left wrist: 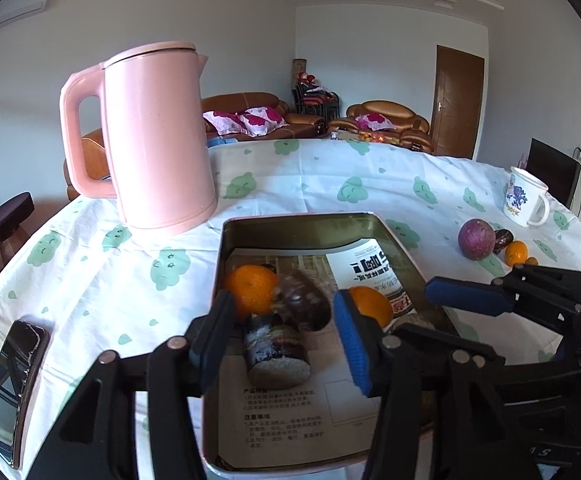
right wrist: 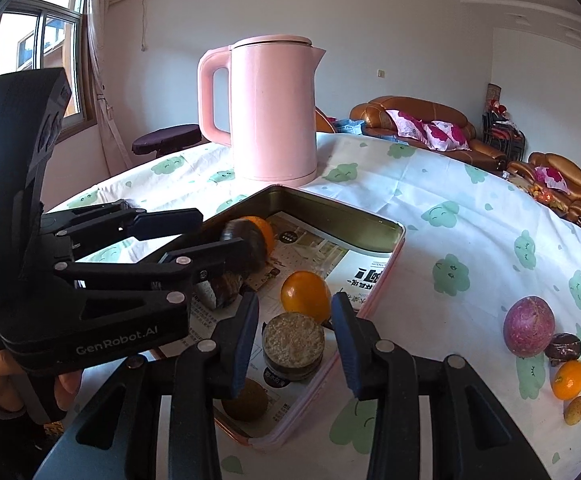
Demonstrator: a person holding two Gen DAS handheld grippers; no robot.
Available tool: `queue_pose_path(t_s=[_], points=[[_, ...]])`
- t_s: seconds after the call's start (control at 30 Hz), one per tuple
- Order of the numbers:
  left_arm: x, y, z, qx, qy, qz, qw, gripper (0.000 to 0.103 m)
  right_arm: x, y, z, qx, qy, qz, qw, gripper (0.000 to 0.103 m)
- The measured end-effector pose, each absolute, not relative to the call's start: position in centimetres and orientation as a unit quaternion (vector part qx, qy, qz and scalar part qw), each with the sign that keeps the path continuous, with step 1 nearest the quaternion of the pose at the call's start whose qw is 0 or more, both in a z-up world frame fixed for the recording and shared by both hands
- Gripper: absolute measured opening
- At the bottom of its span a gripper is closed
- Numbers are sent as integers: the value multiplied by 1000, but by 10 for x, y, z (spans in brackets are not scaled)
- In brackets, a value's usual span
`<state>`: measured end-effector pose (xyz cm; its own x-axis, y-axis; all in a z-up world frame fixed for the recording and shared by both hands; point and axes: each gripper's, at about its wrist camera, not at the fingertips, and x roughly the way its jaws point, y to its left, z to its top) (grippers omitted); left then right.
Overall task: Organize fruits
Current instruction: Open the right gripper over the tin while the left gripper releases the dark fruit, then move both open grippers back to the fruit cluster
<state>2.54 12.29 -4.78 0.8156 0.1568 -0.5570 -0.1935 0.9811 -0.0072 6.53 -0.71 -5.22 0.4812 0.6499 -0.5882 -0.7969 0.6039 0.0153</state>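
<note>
Currently the left claw (left wrist: 280,334) is hanging spread wide over a rectangular metal tin tray (left wrist: 302,226) lined with printed paper, and a dark brown chestnut-like fruit (left wrist: 305,300), blurred, is sitting between its blue-padded fingers (left wrist: 352,344) without either pad visibly pressing it; whether it is touching them I cannot tell. Inside the tray, a bright orange mandarin (left wrist: 250,288) is lying just beside that brown fruit at its 9 o'clock side, a second smooth orange citrus (left wrist: 372,304) is resting toward 3 o'clock, and a dark round piece with a pale grainy cut face (left wrist: 278,360) is lying at 6 o'clock. The right claw (right wrist: 295,346) is also standing spread apart, gripping nothing, hovering above the near end of the tray with the grainy-topped piece (right wrist: 293,340) framed between its fingers. On the bench with the white, green-cloud-printed cloth (right wrist: 450,216), at 3 o'clock and well apart from the tray, a round purple passion fruit (right wrist: 529,326) is sitting beside a small dark brown nut-like fruit (right wrist: 564,346), a small orange kumquat (right wrist: 569,380) and a tiny yellow fruit (right wrist: 575,410). A tall pink electric kettle (right wrist: 274,112) is standing at 12 o'clock behind the tray, a white printed mug (left wrist: 524,196) is sitting far at 2 o'clock, and a black smartphone (left wrist: 14,392) is lying at 8 o'clock.
</note>
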Motion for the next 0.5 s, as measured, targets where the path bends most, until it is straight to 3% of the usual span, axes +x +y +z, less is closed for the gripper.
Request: queue_pose_path(t_s=[0.07,0.17,0.3,0.43,0.5], points=[[22,124,-46,-37,279,94,955,67,65,-11,-50,-122,275,422,855,51],[17,124,-41,-50,265,94,958,77,64,-21,-46,-119,256,408,868,51],[16,108,-31,-49,246,84,964,79,68,-49,-35,-103,242,387,884,51],[20,82,-21,-40,234,57,970,93,80,-92,-26,-93,232,350,903,51],[25,68,-18,-34,233,39,971,94,91,-116,-24,-93,233,315,915,52]])
